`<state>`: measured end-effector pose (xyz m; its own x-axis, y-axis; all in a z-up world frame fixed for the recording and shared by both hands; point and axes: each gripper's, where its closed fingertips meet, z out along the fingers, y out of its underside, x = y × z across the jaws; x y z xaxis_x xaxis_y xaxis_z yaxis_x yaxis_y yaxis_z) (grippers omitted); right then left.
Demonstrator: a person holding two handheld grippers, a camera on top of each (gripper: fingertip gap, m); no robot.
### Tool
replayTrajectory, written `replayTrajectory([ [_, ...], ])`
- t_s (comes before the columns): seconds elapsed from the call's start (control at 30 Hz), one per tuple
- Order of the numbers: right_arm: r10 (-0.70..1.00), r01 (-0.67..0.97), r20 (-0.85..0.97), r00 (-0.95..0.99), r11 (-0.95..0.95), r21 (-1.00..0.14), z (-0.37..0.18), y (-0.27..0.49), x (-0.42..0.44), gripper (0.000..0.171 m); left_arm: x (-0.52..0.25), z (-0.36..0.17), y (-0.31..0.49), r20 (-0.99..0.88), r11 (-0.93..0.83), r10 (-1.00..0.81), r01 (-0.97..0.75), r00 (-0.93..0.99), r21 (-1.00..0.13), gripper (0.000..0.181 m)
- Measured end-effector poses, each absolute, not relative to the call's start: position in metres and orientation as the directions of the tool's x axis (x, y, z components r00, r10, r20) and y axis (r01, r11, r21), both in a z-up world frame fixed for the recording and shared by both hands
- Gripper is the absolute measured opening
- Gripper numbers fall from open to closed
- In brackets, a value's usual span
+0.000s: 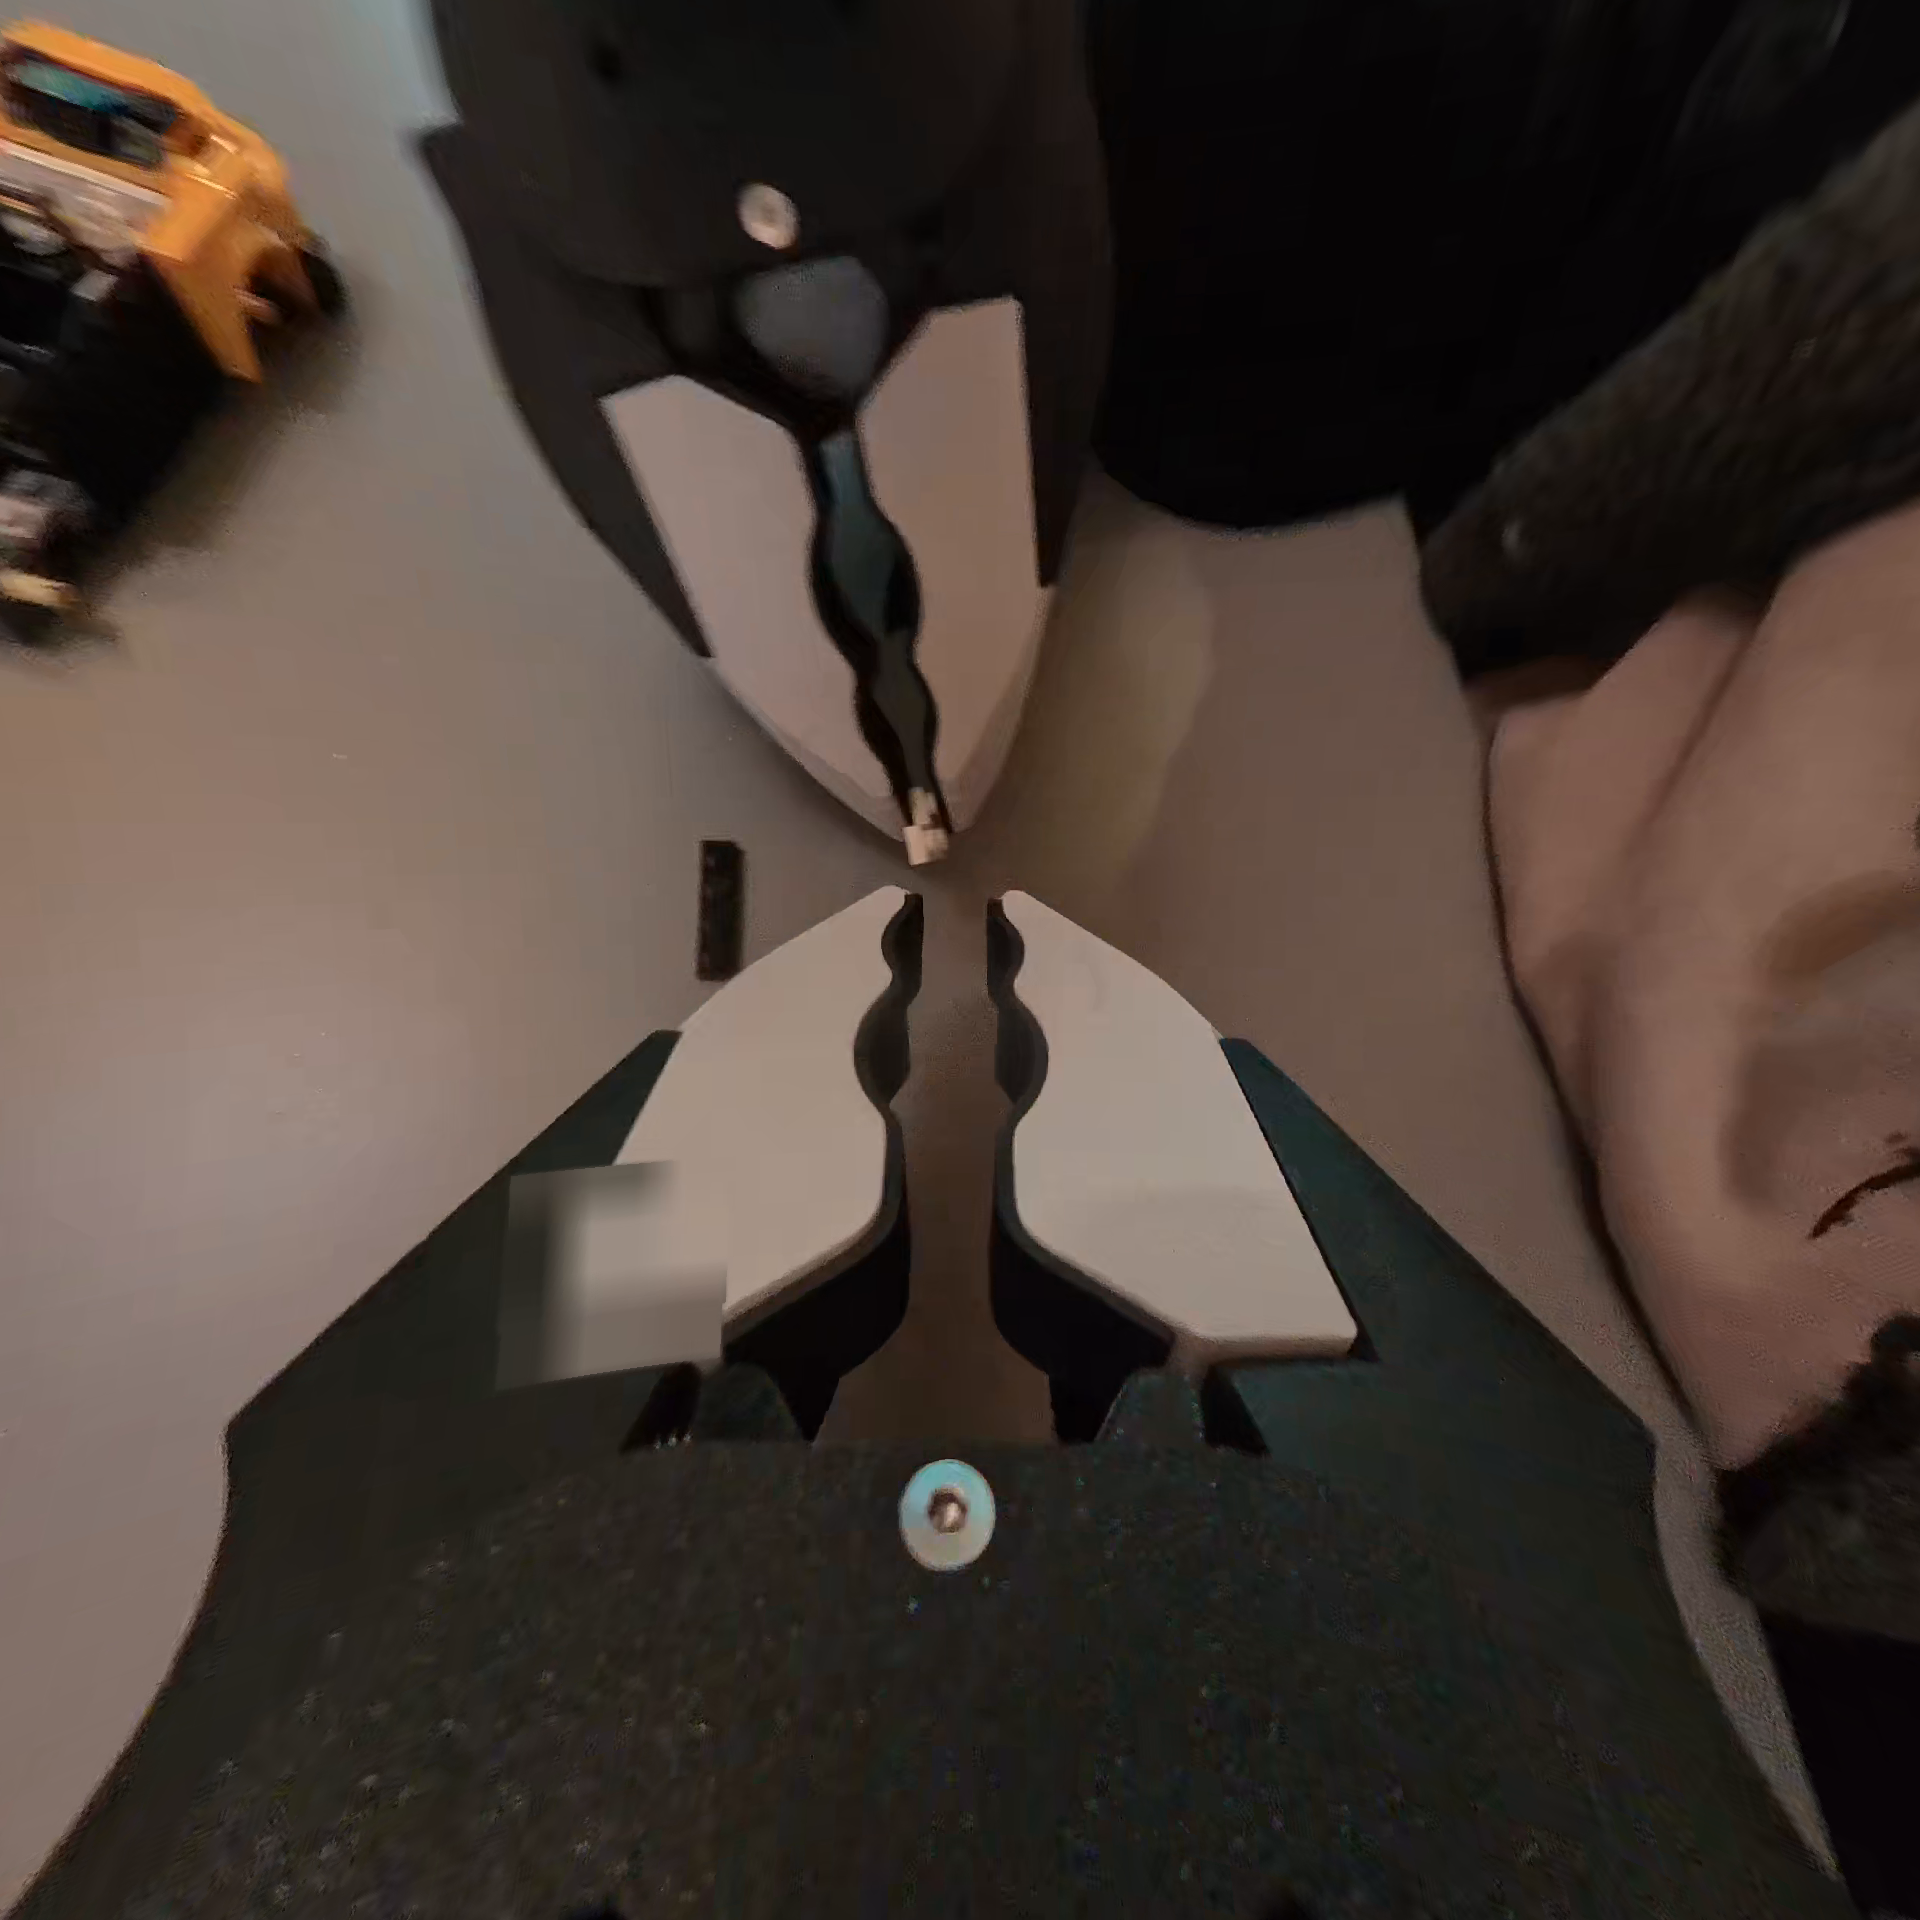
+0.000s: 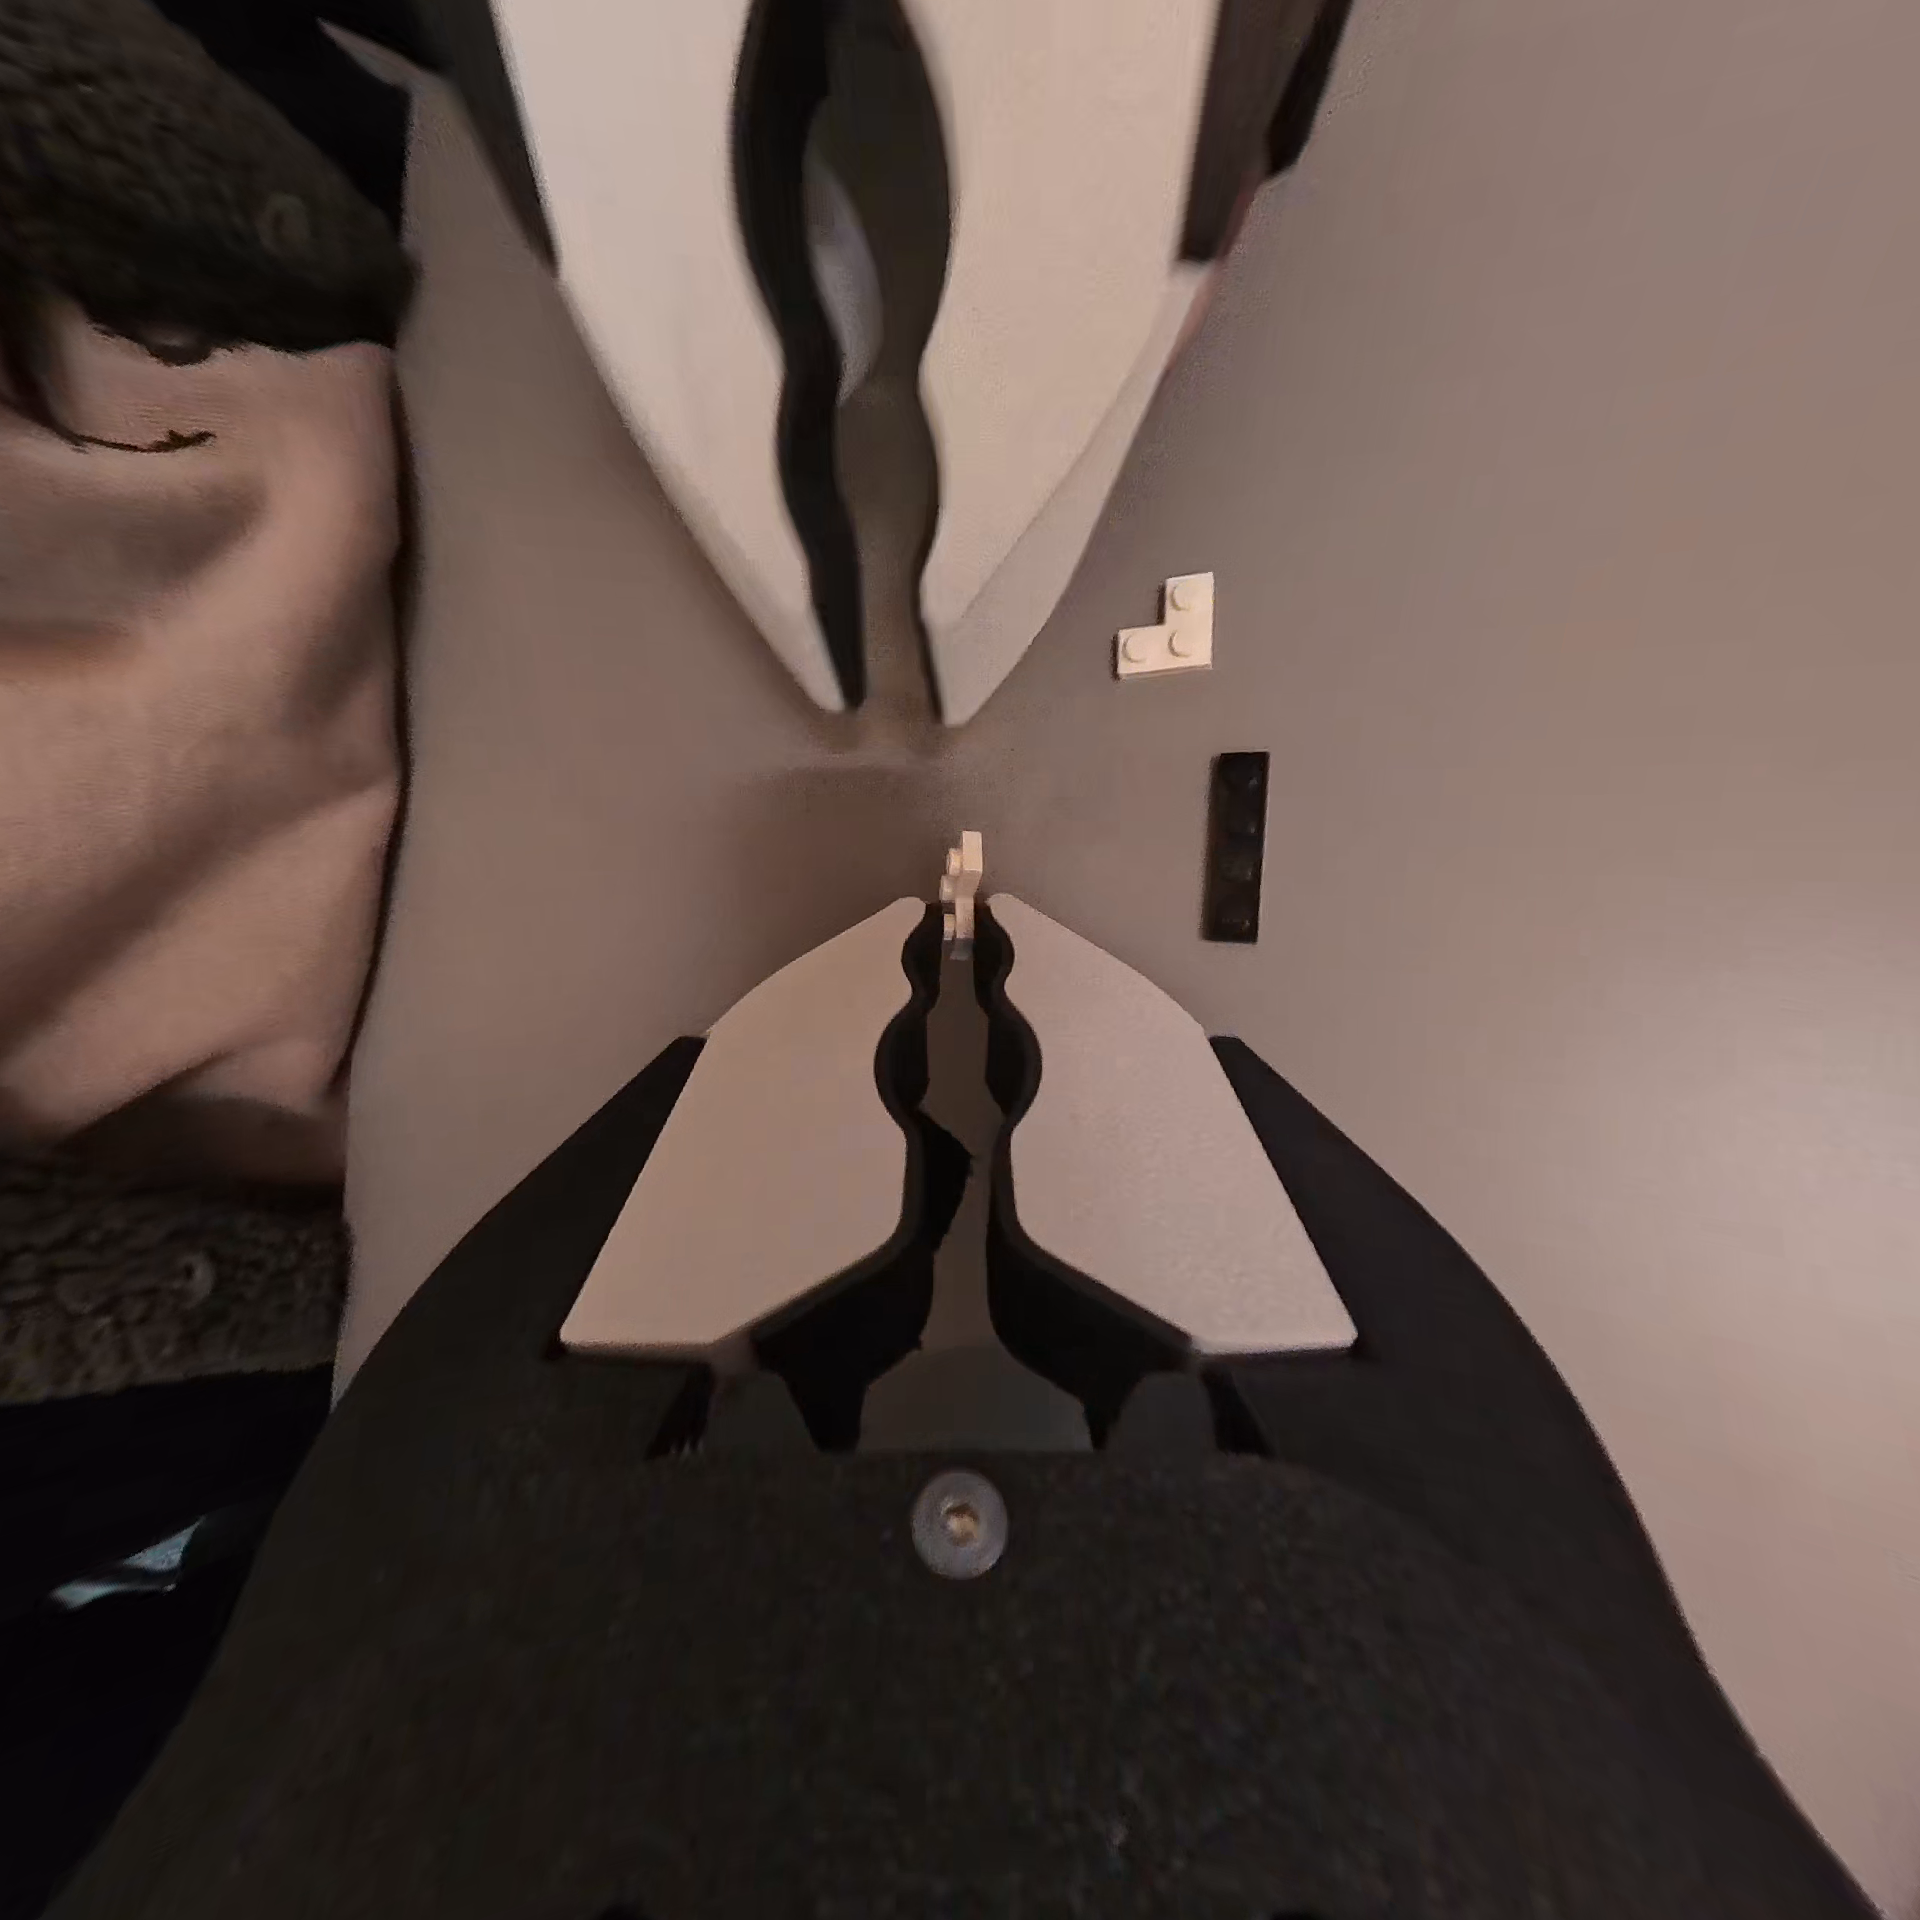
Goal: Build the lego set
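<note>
The right hand-held gripper (image 2: 963,906) is closed on a small white lego plate (image 2: 963,883). The plate stands on edge between the fingertips, and part of it projects forward past the tips. The left hand-held gripper (image 1: 954,902) holds nothing; its jaws stand narrowly apart, with bare desk (image 1: 364,1039) visible through the gap.

The two hand-held grippers face each other tip to tip above the desk, close together but not touching. In the left wrist view, the white plate sits just ahead of the left hand-held gripper's tips, in line with the gap between them.

Just to the right of the right hand-held gripper's tips, a black lego strip (image 2: 1237,847) lies flat on the desk, long axis pointing away. Slightly farther out on the same side, a white L-shaped lego plate (image 2: 1172,629) lies flat, studs up, near the strip but apart from it.

Farther off, ahead and to the left of the left hand-held gripper, a partly built orange and black lego model (image 1: 114,301) stands on the desk; it is blurred, possibly a vehicle.

Behind the grippers, at the desk edge, a person's bare forearm (image 1: 1704,935) and a dark fleece sleeve (image 1: 1662,395) are in view.
</note>
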<state>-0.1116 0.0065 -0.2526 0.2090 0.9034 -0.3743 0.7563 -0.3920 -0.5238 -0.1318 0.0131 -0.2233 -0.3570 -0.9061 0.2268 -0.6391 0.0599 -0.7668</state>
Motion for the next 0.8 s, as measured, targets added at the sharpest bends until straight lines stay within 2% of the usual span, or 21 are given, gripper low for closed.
replayTrajectory([
  [0.1, 0.915, 0.780, -0.341, 0.217, -0.373, -0.502, -0.258, 0.010, -0.119, 0.008, -0.132, -0.243, 0.004, 0.166, 0.153, -0.904, -0.661, -0.393, -0.735, 0.012],
  [0.33, 0.949, 0.794, -0.238, 0.209, -0.307, -0.525, -0.258, 0.018, -0.124, 0.019, -0.137, -0.251, 0.017, 0.091, 0.205, -0.919, -0.662, -0.383, -0.721, 0.009],
  [0.6, 0.948, 0.742, -0.192, 0.253, -0.317, -0.590, -0.244, 0.030, -0.116, 0.017, -0.127, -0.253, 0.023, 0.021, 0.223, -0.936, -0.640, -0.351, -0.735, 0.016],
  [0.8, 0.950, 0.756, -0.175, 0.259, -0.312, -0.575, -0.250, 0.031, -0.114, 0.017, -0.124, -0.258, 0.025, -0.007, 0.236, -0.943, -0.658, -0.331, -0.716, 0.018],
])
